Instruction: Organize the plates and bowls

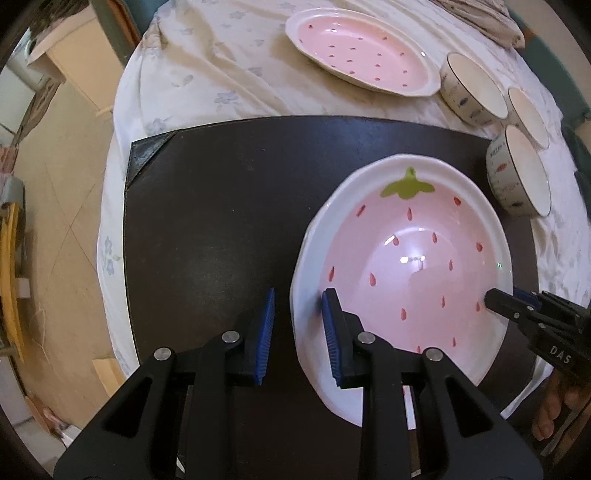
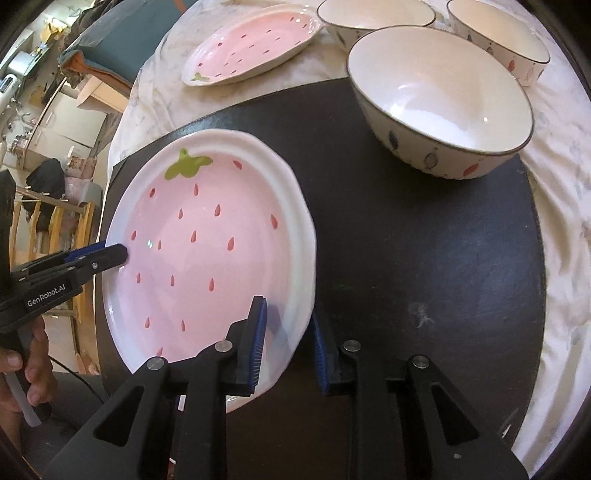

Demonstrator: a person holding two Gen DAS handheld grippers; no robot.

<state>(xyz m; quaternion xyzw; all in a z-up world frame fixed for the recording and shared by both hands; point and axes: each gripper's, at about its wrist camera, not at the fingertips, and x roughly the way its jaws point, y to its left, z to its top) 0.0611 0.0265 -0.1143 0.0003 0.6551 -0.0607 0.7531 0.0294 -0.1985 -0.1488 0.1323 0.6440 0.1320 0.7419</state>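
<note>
A pink strawberry plate (image 1: 406, 258) (image 2: 207, 251) lies on the dark mat (image 1: 221, 221) (image 2: 406, 258). My left gripper (image 1: 301, 291) (image 2: 107, 253) points down over the plate's left rim. One finger is inside the plate and the other outside, with a strip of mat showing between the outer pad and the rim. My right gripper (image 2: 288, 308) (image 1: 509, 295) straddles the opposite rim in the same loose way. A second strawberry plate (image 1: 362, 55) (image 2: 251, 48) lies on the tablecloth further back. One white patterned bowl (image 2: 439, 99) (image 1: 517, 177) stands at the mat's far right corner.
Two more bowls (image 1: 472, 88) (image 1: 528, 114) stand behind it on the flowered tablecloth (image 1: 207, 74). A folded cloth (image 1: 480, 22) lies at the back. The table's left edge drops to the floor (image 1: 62, 221). A person's hand (image 2: 33, 369) holds the left gripper's handle.
</note>
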